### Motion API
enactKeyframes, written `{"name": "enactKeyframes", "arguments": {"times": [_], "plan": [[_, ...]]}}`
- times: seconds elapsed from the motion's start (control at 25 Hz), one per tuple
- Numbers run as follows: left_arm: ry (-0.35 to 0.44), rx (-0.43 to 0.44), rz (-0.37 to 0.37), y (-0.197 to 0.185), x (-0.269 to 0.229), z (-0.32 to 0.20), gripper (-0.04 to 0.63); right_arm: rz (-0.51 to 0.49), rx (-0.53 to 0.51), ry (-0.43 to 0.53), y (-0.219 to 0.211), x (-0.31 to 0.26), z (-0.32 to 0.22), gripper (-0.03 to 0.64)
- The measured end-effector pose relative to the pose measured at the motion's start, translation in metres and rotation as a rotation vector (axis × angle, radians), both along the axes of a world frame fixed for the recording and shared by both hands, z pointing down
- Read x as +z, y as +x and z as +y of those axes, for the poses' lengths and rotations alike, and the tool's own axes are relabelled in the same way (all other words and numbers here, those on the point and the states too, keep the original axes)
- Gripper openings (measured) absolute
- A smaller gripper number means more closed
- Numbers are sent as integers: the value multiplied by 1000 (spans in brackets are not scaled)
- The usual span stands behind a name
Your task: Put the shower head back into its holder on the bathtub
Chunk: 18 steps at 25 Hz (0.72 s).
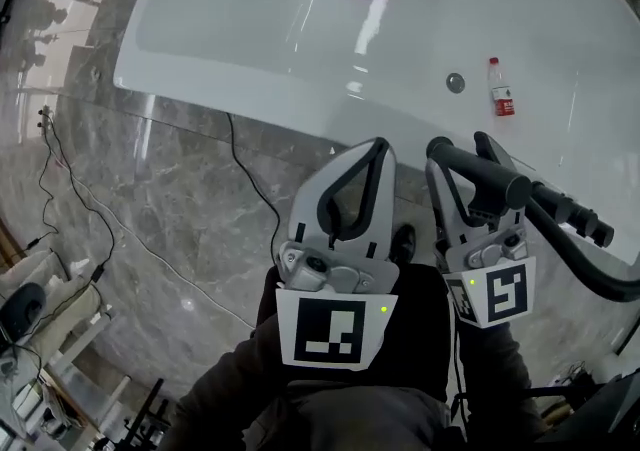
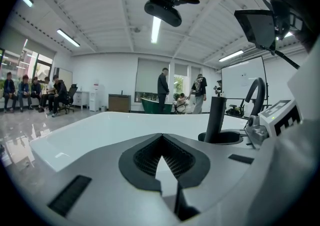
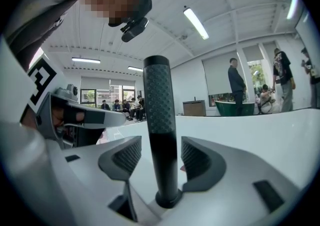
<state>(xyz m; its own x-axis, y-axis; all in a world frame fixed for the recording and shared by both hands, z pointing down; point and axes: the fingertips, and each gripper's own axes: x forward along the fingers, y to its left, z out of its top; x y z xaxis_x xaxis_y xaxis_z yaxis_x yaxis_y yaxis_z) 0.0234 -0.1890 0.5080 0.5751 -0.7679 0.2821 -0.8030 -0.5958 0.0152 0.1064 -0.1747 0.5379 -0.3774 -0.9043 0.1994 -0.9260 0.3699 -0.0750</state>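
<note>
Seeing shower head (image 3: 159,120) upright in holder (image 3: 167,200) on bathtub (image 1: 250,29) rim, between released right gripper (image 3: 161,159) pads, untouched. Left gripper (image 2: 162,155) clenched empty, 9 o'clock of right.

Open-plan lab or demo hall, not a home bathroom. White bathtub (image 1: 250,24) stands free on polished marble floor (image 1: 150,209), loose cables (image 1: 256,194) at its 7 o'clock. Ceiling strip lights (image 2: 155,28). Whiteboard (image 2: 242,83) at 3 o'clock, seated people (image 2: 34,93) at 9, green tub (image 2: 154,104) at 12.
</note>
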Motion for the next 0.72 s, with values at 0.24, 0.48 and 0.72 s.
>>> {"name": "enactKeyframes", "arguments": {"times": [0.24,0.48,0.72], "plan": [[-34,-31,11,-7,2,3,3,20,11,18,-1,-4,0,241],[-27,-39,31,-4,-4,2,3,18,26,13,4,-9,-2,241],[-22,-27,28,3,-5,4,3,27,22,9,7,-8,-1,241]]}}
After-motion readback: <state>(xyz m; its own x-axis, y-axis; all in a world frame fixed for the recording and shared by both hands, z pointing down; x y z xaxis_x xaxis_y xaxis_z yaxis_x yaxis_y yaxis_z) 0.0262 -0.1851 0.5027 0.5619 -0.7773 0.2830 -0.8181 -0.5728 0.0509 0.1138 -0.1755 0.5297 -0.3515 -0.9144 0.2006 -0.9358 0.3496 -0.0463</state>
